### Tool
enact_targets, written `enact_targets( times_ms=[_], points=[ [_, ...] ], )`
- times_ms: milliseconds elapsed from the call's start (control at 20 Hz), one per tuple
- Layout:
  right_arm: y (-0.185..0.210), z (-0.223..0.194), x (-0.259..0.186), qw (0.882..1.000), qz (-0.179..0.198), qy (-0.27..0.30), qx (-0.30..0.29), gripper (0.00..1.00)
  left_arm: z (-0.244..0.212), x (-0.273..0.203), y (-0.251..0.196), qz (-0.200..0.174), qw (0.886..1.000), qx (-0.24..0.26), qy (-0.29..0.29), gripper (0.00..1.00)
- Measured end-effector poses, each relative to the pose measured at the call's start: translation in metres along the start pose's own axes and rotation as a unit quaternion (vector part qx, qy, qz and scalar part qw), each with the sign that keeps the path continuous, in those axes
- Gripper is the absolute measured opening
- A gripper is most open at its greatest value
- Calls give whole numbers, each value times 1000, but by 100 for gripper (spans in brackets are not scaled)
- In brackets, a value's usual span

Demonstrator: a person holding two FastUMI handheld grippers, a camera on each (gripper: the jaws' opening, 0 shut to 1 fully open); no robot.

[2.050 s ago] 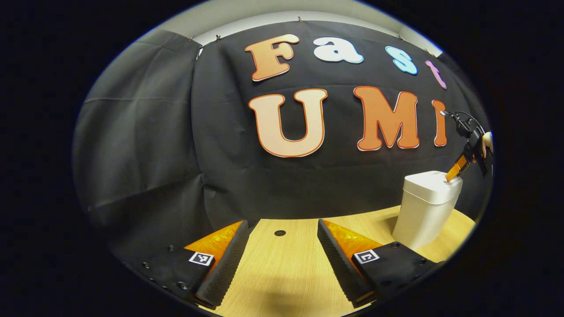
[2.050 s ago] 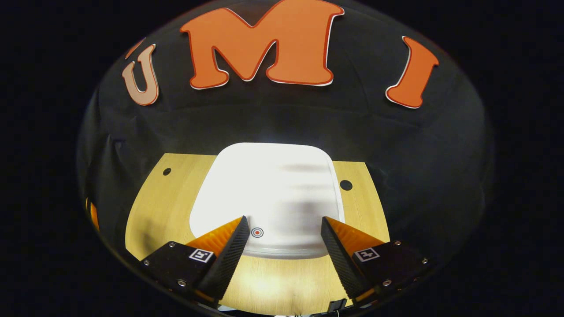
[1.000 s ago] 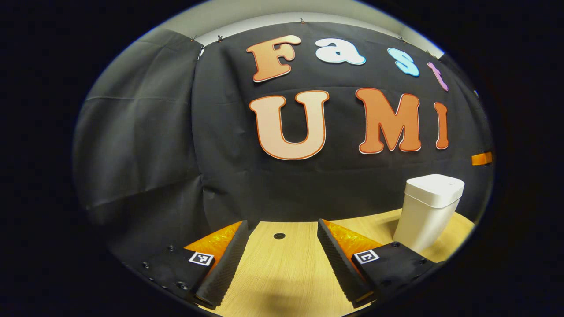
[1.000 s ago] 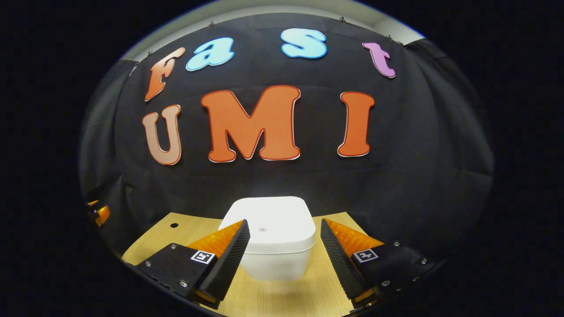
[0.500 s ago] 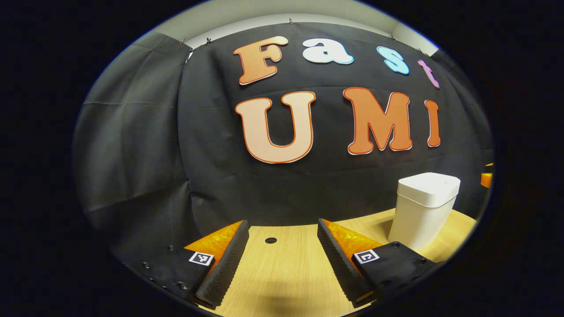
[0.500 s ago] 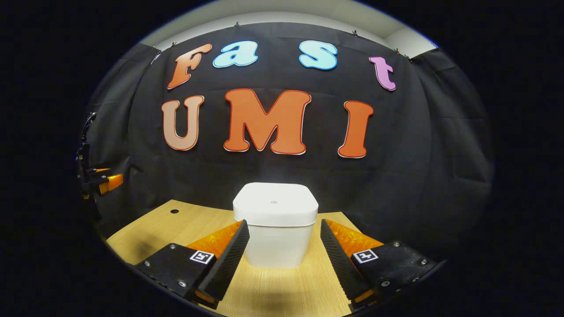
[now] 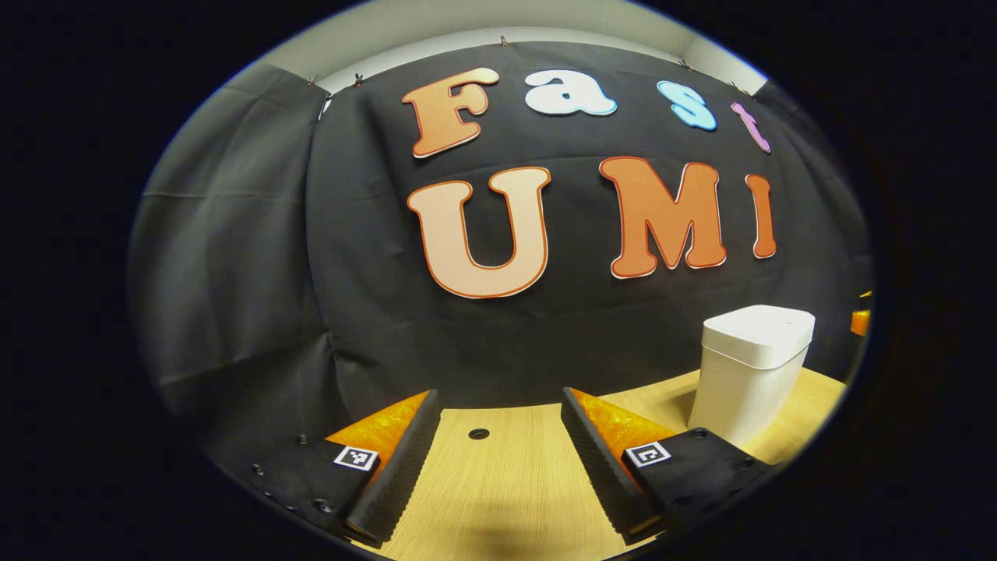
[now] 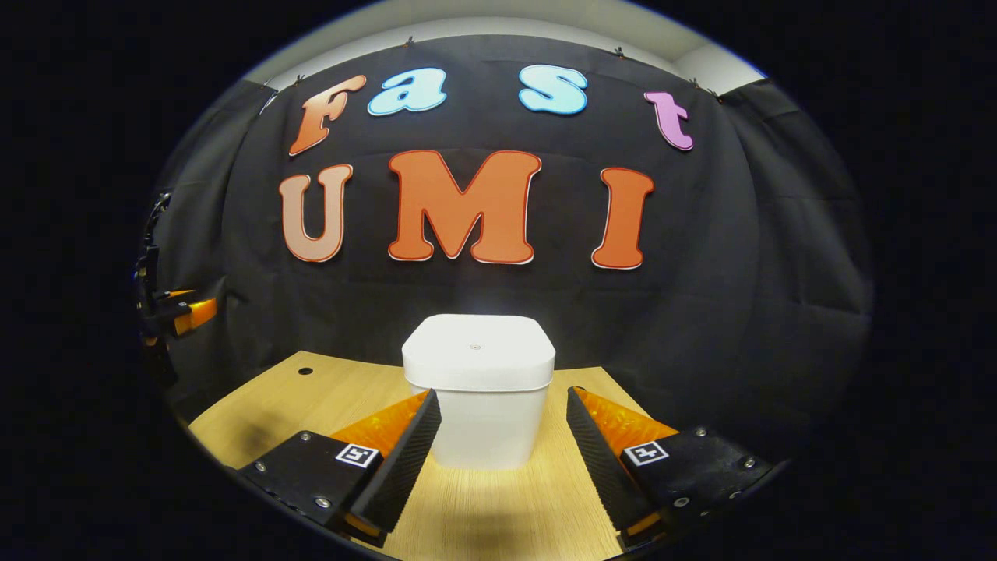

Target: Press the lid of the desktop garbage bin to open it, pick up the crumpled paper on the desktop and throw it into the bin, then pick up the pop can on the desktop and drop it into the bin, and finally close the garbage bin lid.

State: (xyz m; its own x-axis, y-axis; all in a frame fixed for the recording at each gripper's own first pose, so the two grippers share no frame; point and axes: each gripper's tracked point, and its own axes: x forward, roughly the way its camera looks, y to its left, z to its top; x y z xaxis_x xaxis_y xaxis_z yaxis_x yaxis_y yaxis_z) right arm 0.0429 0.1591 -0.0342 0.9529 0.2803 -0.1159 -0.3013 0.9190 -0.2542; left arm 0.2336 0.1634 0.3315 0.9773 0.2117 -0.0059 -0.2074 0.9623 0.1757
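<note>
Right now the left tool (image 7: 498, 452) is hanging low over the wooden worktop (image 7: 506, 499), fingers spread wide w/ nothing btwn them but bare wood. A small round hole (image 7: 478, 433) in the worktop is sitting just ahead of the gap. The white garbage bin (image 7: 749, 372) is standing upright on the worktop, off to the right in the left gripper view, well apart from this tool; its lid (image 7: 759, 333) is lying flat and closed on top.

The right tool (image 8: 502, 456) is also gaping wide, gripping nothing. In the right gripper view the bin (image 8: 481, 413) is sitting straight ahead, centred btwn the two fingers but beyond their tips, not touching. The lid (image 8: 477, 360) is sitting shut, w/ a tiny dot mark near its middle. The left tool (image 8: 175, 312) is showing at the far left edge, held above the worktop (image 8: 311, 405).
</note>
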Motion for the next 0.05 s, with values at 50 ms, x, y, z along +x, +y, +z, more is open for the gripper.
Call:
enact_targets(
  times_ms=[50],
  points=[
    [-1, -1, 0, 1000, 0, 1, 2, 98, 1, 1, -2, -1, 1000, 0, 0, 99]
  ],
)
